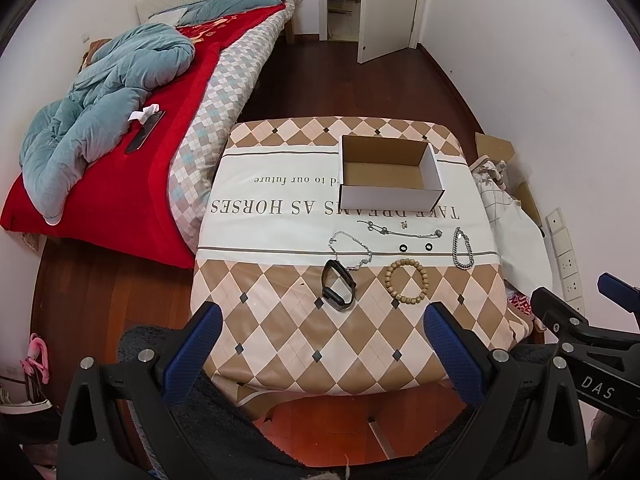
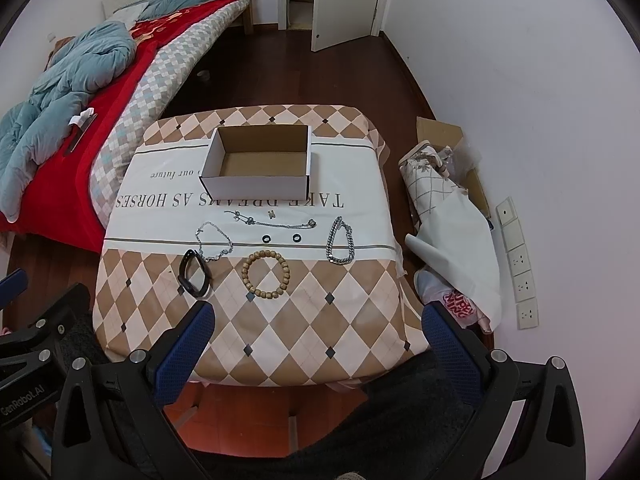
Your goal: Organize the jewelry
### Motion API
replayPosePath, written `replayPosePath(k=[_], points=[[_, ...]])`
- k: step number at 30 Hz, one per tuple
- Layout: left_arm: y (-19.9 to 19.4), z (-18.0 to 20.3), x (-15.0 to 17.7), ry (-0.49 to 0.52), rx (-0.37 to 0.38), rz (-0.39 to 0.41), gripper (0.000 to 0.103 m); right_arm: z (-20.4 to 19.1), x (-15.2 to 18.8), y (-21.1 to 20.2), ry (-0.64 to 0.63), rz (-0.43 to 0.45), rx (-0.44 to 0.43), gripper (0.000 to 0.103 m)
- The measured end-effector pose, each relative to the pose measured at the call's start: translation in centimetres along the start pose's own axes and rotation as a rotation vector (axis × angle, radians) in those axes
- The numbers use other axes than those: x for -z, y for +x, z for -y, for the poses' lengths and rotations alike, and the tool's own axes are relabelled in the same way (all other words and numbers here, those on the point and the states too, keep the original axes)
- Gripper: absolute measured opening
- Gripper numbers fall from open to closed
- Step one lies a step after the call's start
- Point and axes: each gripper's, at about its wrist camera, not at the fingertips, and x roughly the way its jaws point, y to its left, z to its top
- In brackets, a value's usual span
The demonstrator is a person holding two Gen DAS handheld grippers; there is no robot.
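Observation:
An empty white cardboard box (image 1: 390,192) (image 2: 256,190) stands at the far side of a cloth-covered table (image 1: 280,320) (image 2: 320,328). In front of it lie a black band (image 1: 338,286) (image 2: 194,274), a wooden bead bracelet (image 1: 406,282) (image 2: 266,274), a thin silver necklace (image 1: 352,250) (image 2: 214,242), a chunky silver chain (image 1: 462,248) (image 2: 340,240), a fine chain with charms (image 1: 400,231) (image 2: 272,220) and two small black rings (image 1: 416,247) (image 2: 281,238). My left gripper (image 1: 324,320) and right gripper (image 2: 318,318) are both open and empty, above the table's near edge.
A bed (image 1: 160,120) with a red blanket and blue quilt stands left of the table. Bags, fabric and cardboard (image 2: 448,208) lie on the floor to the right by the wall. A door (image 1: 388,4) stands open at the back.

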Motion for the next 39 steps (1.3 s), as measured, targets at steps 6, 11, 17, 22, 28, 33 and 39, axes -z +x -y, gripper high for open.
replayPosePath(k=[6, 11, 17, 22, 28, 33, 39], points=[[-0.1, 0.3, 0.0, 0.003, -0.001, 0.002, 0.102, -0.1, 0.3, -0.1, 0.006, 0.007, 0.009, 0.103], [0.0, 0.4, -0.1, 0.002, -0.006, 0.000, 0.102, 0.0, 0.2, -0.2, 0.004, 0.006, 0.011, 0.103], [-0.2, 0.1, -0.2, -0.001, -0.002, 0.005, 0.102, 0.0, 0.3, -0.3, 0.004, 0.010, 0.011, 0.103], [-0.3, 0.2, -0.2, 0.000, 0.000, 0.008, 0.102, -0.2, 0.0, -0.8, 0.001, 0.017, 0.013, 0.103], [-0.4, 0.2, -0.3, 0.000, -0.001, 0.010, 0.102, -0.2, -0.1, -0.9, 0.002, 0.015, 0.011, 0.103], [-0.4, 0.1, -0.2, 0.000, -0.001, 0.011, 0.102, -0.2, -0.1, -0.9, 0.000, 0.015, 0.011, 0.103], [-0.5, 0.0, -0.2, 0.000, -0.001, 0.011, 0.102, -0.2, 0.0, -1.0, 0.002, 0.017, 0.007, 0.103]])
